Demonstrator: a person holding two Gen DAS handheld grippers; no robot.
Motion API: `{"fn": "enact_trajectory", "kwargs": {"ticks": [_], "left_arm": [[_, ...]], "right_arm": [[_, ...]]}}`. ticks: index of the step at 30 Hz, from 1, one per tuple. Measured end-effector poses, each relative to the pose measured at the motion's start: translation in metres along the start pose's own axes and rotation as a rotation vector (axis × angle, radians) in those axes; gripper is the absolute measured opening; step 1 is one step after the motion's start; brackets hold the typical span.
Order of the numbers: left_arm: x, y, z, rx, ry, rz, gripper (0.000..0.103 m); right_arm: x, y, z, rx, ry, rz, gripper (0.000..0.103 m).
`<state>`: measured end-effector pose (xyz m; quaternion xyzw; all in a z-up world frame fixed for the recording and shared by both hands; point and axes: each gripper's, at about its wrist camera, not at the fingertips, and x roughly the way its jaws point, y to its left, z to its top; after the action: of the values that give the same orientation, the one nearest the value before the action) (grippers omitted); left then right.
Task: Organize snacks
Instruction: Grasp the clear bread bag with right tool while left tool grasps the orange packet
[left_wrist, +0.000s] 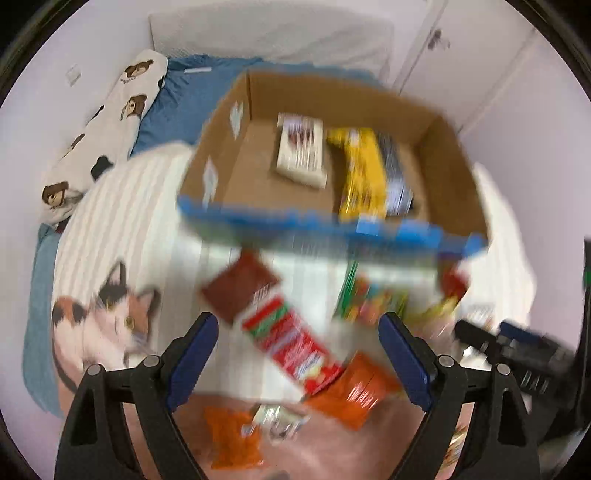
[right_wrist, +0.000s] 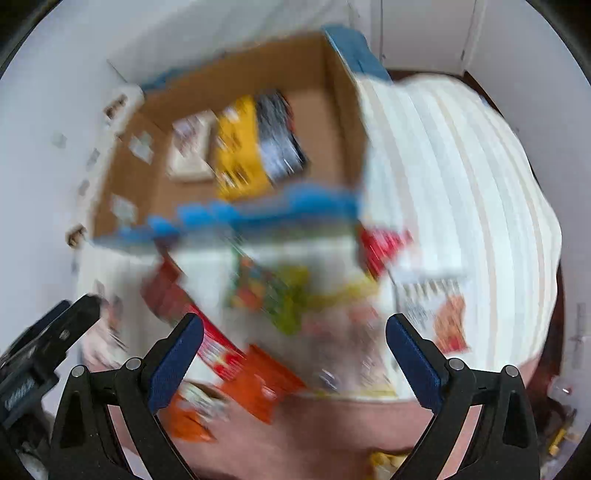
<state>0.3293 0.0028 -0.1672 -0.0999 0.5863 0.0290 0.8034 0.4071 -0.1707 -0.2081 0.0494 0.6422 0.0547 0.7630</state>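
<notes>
Both views are motion-blurred. A cardboard box with a blue front edge sits on the bed and holds a cream packet, a yellow packet and a dark packet. Loose snacks lie in front of it: a red-and-brown packet, an orange packet, a green colourful packet. My left gripper is open and empty above the red packet. My right gripper is open and empty above the loose snacks; the box lies beyond.
The bed has a white striped blanket with a cat print, a blue sheet and a dog-print bolster at the left. White walls surround the bed. The other gripper shows at the right edge of the left view.
</notes>
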Motion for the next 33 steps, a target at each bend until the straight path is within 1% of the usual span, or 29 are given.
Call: {"fn": "enact_trajectory", "kwargs": {"ticks": [3,5,7,10,11,12,13,14,15,16,19,21,22,23,25,27,29,30,33], "left_arm": [[0.032,-0.006,-0.033,0.037,0.082,0.032,0.089],[0.05,-0.011,-0.051,0.07,0.12,0.05,0.089],[0.059,-0.017,-0.062,0.102,0.136,0.067,0.089],[0.066,-0.027,-0.075,0.162,0.149,0.061,0.089],[0.067,-0.031,-0.079,0.187,0.155,0.047,0.089],[0.068,-0.037,-0.082,0.215,0.165,0.033,0.089],[0.07,-0.043,-0.085,0.252,0.174,0.022,0.089],[0.071,-0.048,-0.088,0.282,0.177,0.022,0.089],[0.072,-0.056,-0.091,0.325,0.18,0.026,0.089],[0.075,-0.06,-0.093,0.348,0.181,0.028,0.089],[0.089,-0.078,-0.097,0.437,0.206,0.045,0.089],[0.106,-0.091,-0.098,0.502,0.237,0.058,0.089],[0.112,-0.096,-0.097,0.516,0.249,0.057,0.088],[0.117,-0.098,-0.096,0.517,0.253,0.052,0.073],[0.124,-0.097,-0.091,0.47,0.284,0.025,0.051],[0.129,-0.085,-0.085,0.323,0.327,-0.025,0.051],[0.129,-0.073,-0.082,0.212,0.355,-0.052,0.051],[0.13,-0.065,-0.083,0.143,0.378,-0.065,0.051],[0.137,-0.048,-0.087,0.018,0.428,-0.099,0.051]], "right_arm": [[0.035,-0.019,-0.02,-0.009,0.072,-0.07,0.101],[0.052,-0.023,-0.026,-0.015,0.1,-0.093,0.101],[0.072,-0.025,-0.031,-0.03,0.125,-0.118,0.101],[0.093,-0.022,-0.034,-0.063,0.144,-0.143,0.1],[0.097,-0.021,-0.036,-0.075,0.144,-0.147,0.098],[0.102,-0.021,-0.039,-0.081,0.147,-0.146,0.082],[0.105,-0.023,-0.041,-0.076,0.152,-0.158,0.07],[0.105,-0.027,-0.044,-0.073,0.15,-0.162,0.07],[0.102,-0.033,-0.048,-0.062,0.143,-0.142,0.068],[0.099,-0.039,-0.051,-0.049,0.147,-0.134,0.066],[0.09,-0.062,-0.064,0.002,0.15,-0.108,0.066],[0.085,-0.08,-0.075,0.038,0.157,-0.09,0.066],[0.084,-0.087,-0.079,0.054,0.161,-0.081,0.066],[0.083,-0.092,-0.082,0.067,0.166,-0.073,0.066],[0.081,-0.104,-0.09,0.089,0.174,-0.063,0.066],[0.081,-0.11,-0.097,0.103,0.18,-0.06,0.066],[0.081,-0.115,-0.105,0.121,0.185,-0.046,0.066],[0.085,-0.118,-0.116,0.135,0.193,-0.027,0.066],[0.092,-0.119,-0.133,0.182,0.235,0.055,0.066]]}}
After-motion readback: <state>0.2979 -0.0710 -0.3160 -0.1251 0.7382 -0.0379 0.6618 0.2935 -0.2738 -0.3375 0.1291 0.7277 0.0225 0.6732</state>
